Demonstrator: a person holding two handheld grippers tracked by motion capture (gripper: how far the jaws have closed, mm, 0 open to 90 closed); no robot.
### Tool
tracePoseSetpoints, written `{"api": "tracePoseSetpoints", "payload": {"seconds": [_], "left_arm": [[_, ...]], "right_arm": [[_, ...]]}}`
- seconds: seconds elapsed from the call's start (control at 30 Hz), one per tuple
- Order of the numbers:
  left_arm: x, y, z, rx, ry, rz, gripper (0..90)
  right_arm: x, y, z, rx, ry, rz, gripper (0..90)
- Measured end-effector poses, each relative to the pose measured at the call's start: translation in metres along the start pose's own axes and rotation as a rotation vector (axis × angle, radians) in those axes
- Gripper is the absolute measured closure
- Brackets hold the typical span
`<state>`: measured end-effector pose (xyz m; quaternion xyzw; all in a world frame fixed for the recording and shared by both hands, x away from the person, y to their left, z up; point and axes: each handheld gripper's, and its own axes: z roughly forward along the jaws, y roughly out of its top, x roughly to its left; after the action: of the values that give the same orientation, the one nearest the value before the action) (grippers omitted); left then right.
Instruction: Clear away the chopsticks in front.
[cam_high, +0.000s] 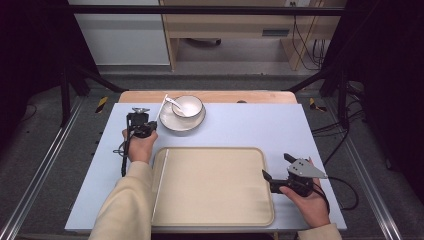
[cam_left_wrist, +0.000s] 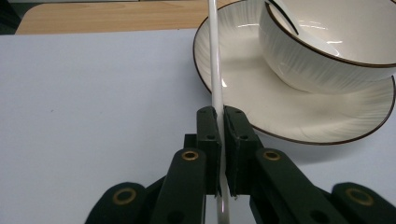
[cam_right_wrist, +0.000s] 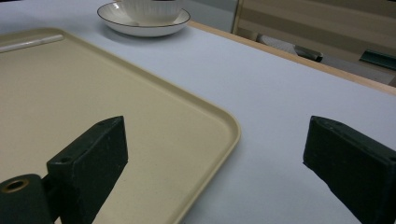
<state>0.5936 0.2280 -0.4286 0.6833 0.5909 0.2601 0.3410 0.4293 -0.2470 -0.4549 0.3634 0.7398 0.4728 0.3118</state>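
Even overhead light falls bright on the table (cam_high: 240, 127) while the room's sides sink into black, soft shadows sit under the plate (cam_left_wrist: 280, 116), glare streaks the bowl (cam_left_wrist: 327, 42), and near claw parts blur.

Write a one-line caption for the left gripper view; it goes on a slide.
Left hand-held gripper shut on a white chopstick beside a plate holding a bowl.

Bench (cam_high: 250, 130) pale lavender-blue, wood edge at far side. Tray (cam_high: 215, 185) cream-beige. Bowl (cam_high: 187, 106) and plate (cam_high: 181, 123) white, faintly ribbed, thin dark rims. Chopstick (cam_left_wrist: 215, 56) white. Hand-held gripper (cam_left_wrist: 219, 140) black, brass rivets. Sleeve (cam_high: 125, 205) cream.
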Motion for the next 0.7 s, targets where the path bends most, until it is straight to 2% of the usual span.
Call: {"api": "tracePoseSetpoints", "payload": {"seconds": [0.27,0.37,0.4,0.43,0.47,0.6,0.63,0.67,0.7], "left_arm": [[0.008,-0.017,-0.021,-0.024,0.005,-0.049,85.2],[0.007,-0.024,-0.028,-0.03,0.018,-0.044,85.1],[0.004,-0.032,-0.037,-0.031,0.023,-0.041,85.2],[0.004,-0.032,-0.037,-0.031,0.023,-0.041,85.2],[0.0,-0.039,-0.048,-0.031,0.027,-0.039,85.1],[-0.009,-0.051,-0.073,-0.043,0.044,-0.029,85.1],[-0.009,-0.051,-0.073,-0.043,0.044,-0.029,85.1],[-0.013,-0.058,-0.084,-0.051,0.043,-0.028,85.1],[-0.015,-0.062,-0.088,-0.058,0.048,-0.024,85.1]], "right_arm": [[0.0,0.0,0.001,0.004,0.005,0.008,5.9],[0.0,0.001,0.001,0.004,0.01,0.009,5.7],[0.0,0.001,0.001,0.004,0.012,0.01,5.8],[0.001,0.001,0.001,0.004,0.011,0.011,5.7],[0.001,0.001,0.001,0.002,0.012,0.009,5.7],[0.003,0.004,-0.003,-0.01,0.016,0.006,5.7],[0.003,0.004,-0.004,-0.012,0.015,0.005,5.7],[0.004,0.004,-0.005,-0.012,0.014,0.005,5.7],[0.004,0.004,-0.005,-0.015,0.015,0.005,5.7]]}}
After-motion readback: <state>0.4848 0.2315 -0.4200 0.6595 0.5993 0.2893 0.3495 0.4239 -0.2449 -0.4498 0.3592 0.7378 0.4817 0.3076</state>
